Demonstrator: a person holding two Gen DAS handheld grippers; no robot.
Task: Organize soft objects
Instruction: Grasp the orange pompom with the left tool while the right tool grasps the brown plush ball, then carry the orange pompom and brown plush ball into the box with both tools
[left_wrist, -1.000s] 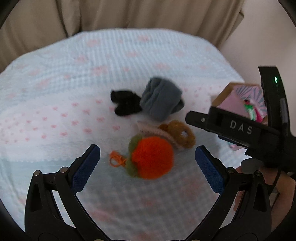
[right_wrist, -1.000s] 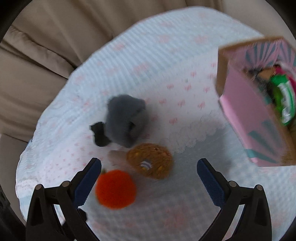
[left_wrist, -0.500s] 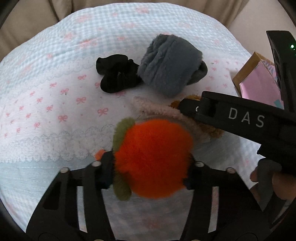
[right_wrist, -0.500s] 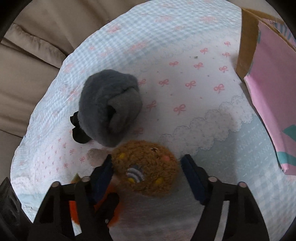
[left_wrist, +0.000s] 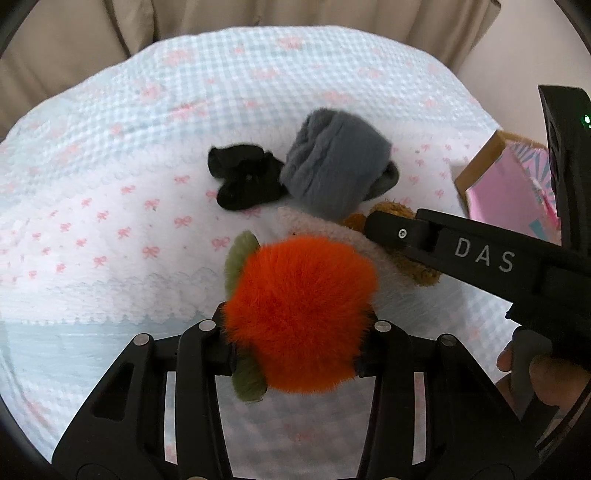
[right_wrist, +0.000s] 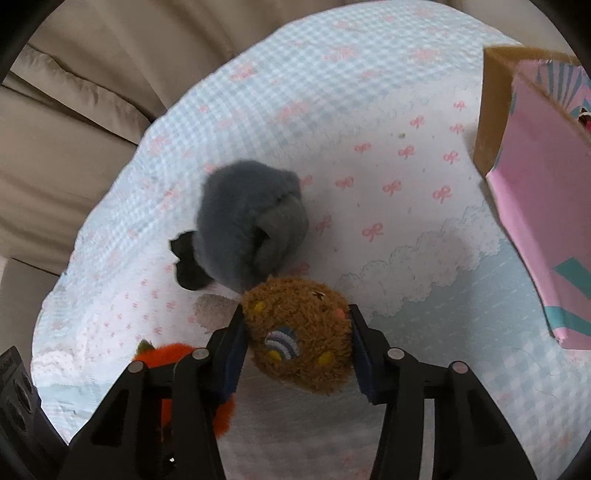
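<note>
My left gripper (left_wrist: 295, 332) is shut on a fluffy orange pompom (left_wrist: 299, 314) with olive-green leaves, just above the blanket. My right gripper (right_wrist: 297, 339) is shut on a brown plush cookie (right_wrist: 299, 332) with embroidered dots. The cookie also shows in the left wrist view (left_wrist: 424, 273) behind the right gripper's body. A grey furry roll (left_wrist: 336, 177) (right_wrist: 251, 225) lies beyond both, with a black fabric piece (left_wrist: 243, 181) (right_wrist: 186, 266) at its left. A beige plush piece (left_wrist: 325, 229) lies between the pompom and the grey roll.
A pink and teal cardboard box (right_wrist: 535, 206) (left_wrist: 506, 184) stands open at the right. The blue checked blanket with pink bows (left_wrist: 129, 184) covers a beige sofa (right_wrist: 74, 110). A hand (left_wrist: 532, 373) holds the right gripper's handle.
Both grippers came down and closed: the left on the orange pompom, the right on the brown cookie. Since half a second ago both have drawn back slightly with their objects.
</note>
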